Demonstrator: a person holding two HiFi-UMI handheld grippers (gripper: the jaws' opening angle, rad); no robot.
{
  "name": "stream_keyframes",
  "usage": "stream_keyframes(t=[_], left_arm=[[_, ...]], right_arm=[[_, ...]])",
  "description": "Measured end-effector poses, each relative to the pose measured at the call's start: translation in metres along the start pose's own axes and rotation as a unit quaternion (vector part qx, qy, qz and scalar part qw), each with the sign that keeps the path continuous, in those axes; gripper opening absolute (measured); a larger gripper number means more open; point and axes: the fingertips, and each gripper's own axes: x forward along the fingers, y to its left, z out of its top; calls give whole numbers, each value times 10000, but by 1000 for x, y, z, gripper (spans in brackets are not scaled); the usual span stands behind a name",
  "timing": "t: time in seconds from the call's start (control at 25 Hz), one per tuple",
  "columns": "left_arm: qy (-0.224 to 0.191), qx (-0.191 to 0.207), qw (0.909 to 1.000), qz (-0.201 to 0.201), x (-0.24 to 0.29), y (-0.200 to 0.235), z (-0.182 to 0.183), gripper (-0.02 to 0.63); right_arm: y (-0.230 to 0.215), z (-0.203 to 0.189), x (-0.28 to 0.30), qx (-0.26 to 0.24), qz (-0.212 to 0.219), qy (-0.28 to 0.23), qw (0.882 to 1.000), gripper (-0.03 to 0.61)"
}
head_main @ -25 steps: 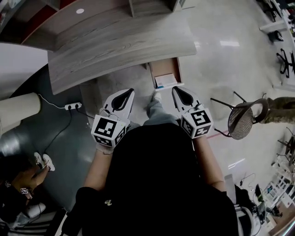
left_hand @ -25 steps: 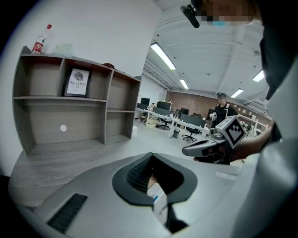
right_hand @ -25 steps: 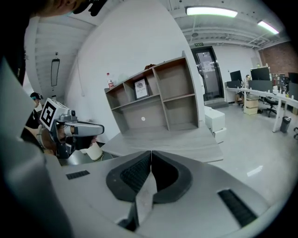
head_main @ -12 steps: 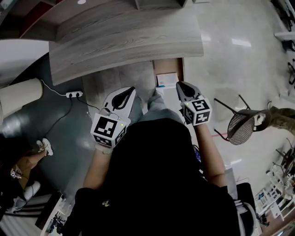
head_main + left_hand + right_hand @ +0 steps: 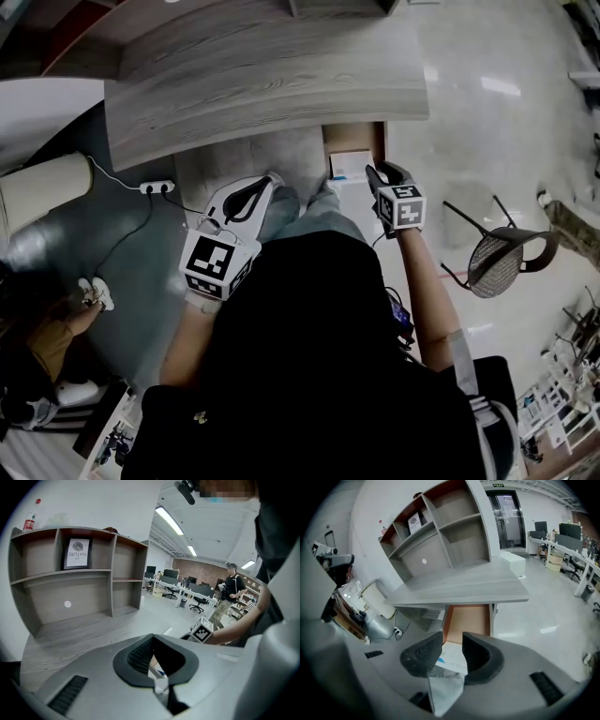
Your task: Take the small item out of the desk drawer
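Observation:
Under the grey wooden desk (image 5: 262,84) the drawer (image 5: 327,139) stands pulled out, its brown bottom (image 5: 468,618) bare at the back. A small flat white item with blue print (image 5: 349,165) (image 5: 451,657) lies at the drawer's front. My right gripper (image 5: 376,172) (image 5: 451,637) hovers just in front of and above that item; its jaws are opening with nothing between them. My left gripper (image 5: 270,180) (image 5: 153,636) hangs to the left over the floor below the desk edge, tips together and empty.
A mesh chair (image 5: 499,259) stands to the right. A power strip (image 5: 156,187) with its cable lies on the floor at the left, near a beige cylinder (image 5: 42,192). An open shelf unit (image 5: 440,531) sits on the desk. Another person (image 5: 42,352) crouches at the lower left.
My right gripper has moved forward to the open drawer and its jaws have parted. The left gripper has hardly moved.

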Motion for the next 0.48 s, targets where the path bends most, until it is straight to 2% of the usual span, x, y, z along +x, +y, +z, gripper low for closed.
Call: stream_keyframes(t=[0.24,0.48], left_arm=[[180,-99,9998,70,-2,12,-9,9],[329,-209,9991,183,-5,24,-19,9]], right_arm=[[-23,-24,35,79,-171,565,9982,173],[-42,-50,64,635,-215,978,9929,237]])
